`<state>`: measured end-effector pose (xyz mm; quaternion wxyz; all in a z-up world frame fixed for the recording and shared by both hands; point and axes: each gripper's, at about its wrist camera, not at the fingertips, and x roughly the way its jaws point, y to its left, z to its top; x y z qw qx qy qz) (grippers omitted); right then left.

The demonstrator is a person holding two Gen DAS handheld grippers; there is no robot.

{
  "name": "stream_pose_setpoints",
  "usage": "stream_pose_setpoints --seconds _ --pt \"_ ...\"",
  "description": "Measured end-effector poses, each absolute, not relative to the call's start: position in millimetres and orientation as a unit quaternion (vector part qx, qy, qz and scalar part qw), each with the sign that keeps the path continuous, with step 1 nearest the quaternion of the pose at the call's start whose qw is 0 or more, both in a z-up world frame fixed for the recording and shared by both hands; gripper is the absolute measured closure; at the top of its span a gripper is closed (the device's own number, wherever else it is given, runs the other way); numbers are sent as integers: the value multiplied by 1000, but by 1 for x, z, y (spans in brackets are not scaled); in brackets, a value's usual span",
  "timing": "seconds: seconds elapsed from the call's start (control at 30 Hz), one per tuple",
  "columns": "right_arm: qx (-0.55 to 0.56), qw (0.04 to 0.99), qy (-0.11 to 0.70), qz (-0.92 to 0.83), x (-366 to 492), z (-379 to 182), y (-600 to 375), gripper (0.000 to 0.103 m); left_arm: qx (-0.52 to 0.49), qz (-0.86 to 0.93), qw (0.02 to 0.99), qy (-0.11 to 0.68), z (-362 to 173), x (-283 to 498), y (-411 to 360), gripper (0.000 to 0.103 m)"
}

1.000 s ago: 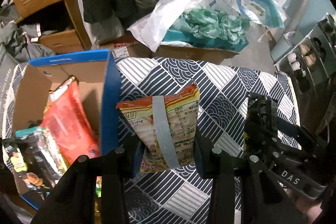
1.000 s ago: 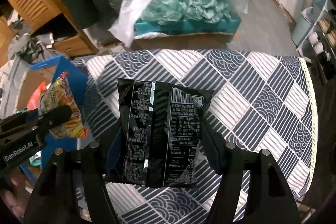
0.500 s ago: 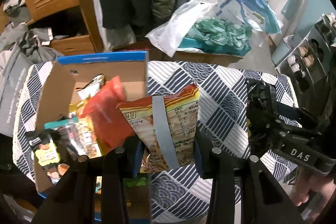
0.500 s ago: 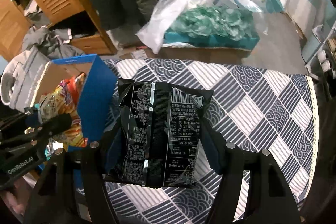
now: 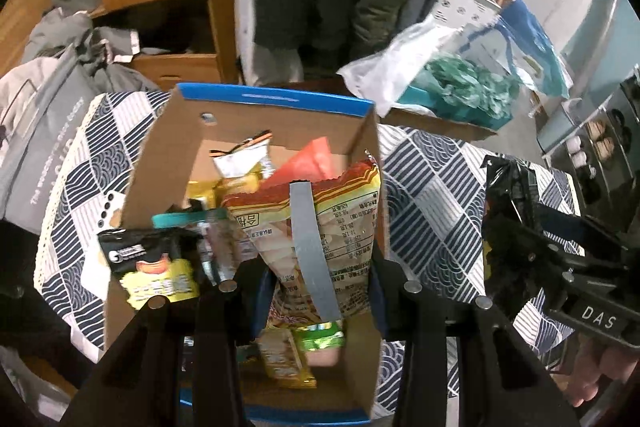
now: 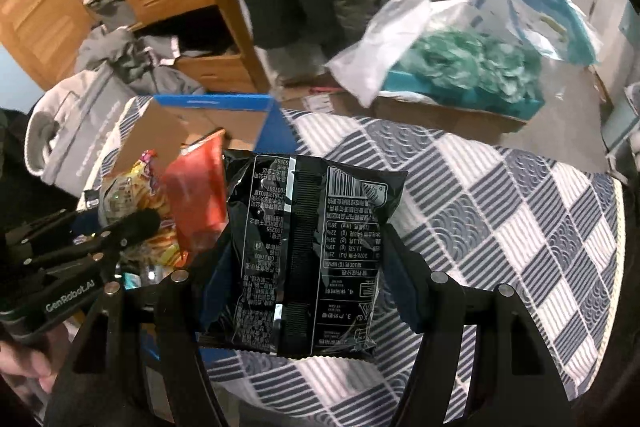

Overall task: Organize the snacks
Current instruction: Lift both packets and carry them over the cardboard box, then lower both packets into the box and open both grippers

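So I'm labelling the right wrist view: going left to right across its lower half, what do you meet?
left gripper → yellow snack bag it holds → red snack bag in the cardboard box → black snack bag held in the right gripper → patterned tablecloth.

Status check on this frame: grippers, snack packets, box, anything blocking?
Left gripper shut on yellow snack packet, over the open cardboard box. Right gripper shut on black snack packet, above the patterned tablecloth. Nothing blocking.
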<state>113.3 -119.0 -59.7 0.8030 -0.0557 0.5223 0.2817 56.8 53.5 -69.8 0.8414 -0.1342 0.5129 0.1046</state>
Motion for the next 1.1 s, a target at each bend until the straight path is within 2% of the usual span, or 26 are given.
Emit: stream_pose_setpoints --seconds 0.43,0.6,0.67,0.73,0.9,1.03,1.1 --pt "-70 785 531 311 104 -65 -61 35 -176 124 817 535 -103 47 99 62" --pt "-68 780 534 320 104 -66 -44 35 -181 122 814 539 -107 44 105 52" --pt "-68 779 534 322 105 -65 -38 35 -185 117 811 542 -107 41 106 44" --pt "-67 778 534 324 104 -65 -33 35 -188 115 811 543 -105 37 109 39" --pt "-66 772 538 332 102 -67 -23 35 -206 116 812 534 -95 24 117 38" --pt "-67 767 540 340 98 -68 -15 35 -210 129 819 519 -82 8 124 28" --pt "-70 765 540 345 96 -69 -10 35 -209 133 822 513 -79 1 127 28"
